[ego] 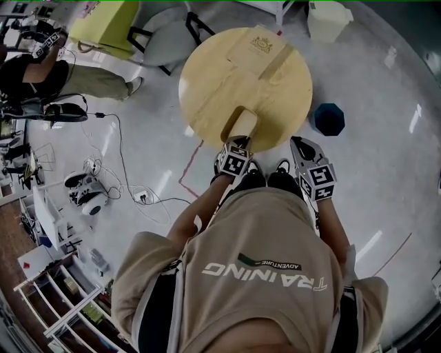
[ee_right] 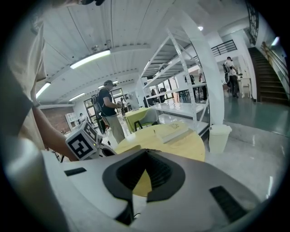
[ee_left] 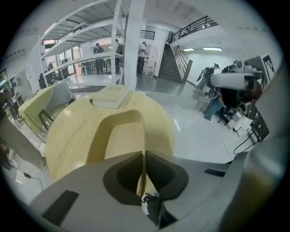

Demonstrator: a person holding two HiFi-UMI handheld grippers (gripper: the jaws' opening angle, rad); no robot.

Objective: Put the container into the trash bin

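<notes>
Left gripper: the left gripper (ego: pixel 238 142) is clamped on a thin side wall of the tan moulded-pulp container (ego: pixel 242 124), at its near end.
Container: at the near rim of the round pale wooden table (ego: pixel 227 69), with its long axis pointing away from the person.
Right gripper: the right gripper (ego: pixel 302 146) has its jaws together and empty, just off the table edge.
Bin: the white plastic trash bin (ego: pixel 329 19) stands beyond the table, far right of the container.
Unclear: whether the container is lifted or resting, and what the dark blue hexagonal object (ego: pixel 329 118) is.

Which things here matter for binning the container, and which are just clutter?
Job: container, clamped in left gripper; white bin beyond the round table.
Just there: flat box on that table; dark blue floor object; right gripper, shut, empty.
</notes>
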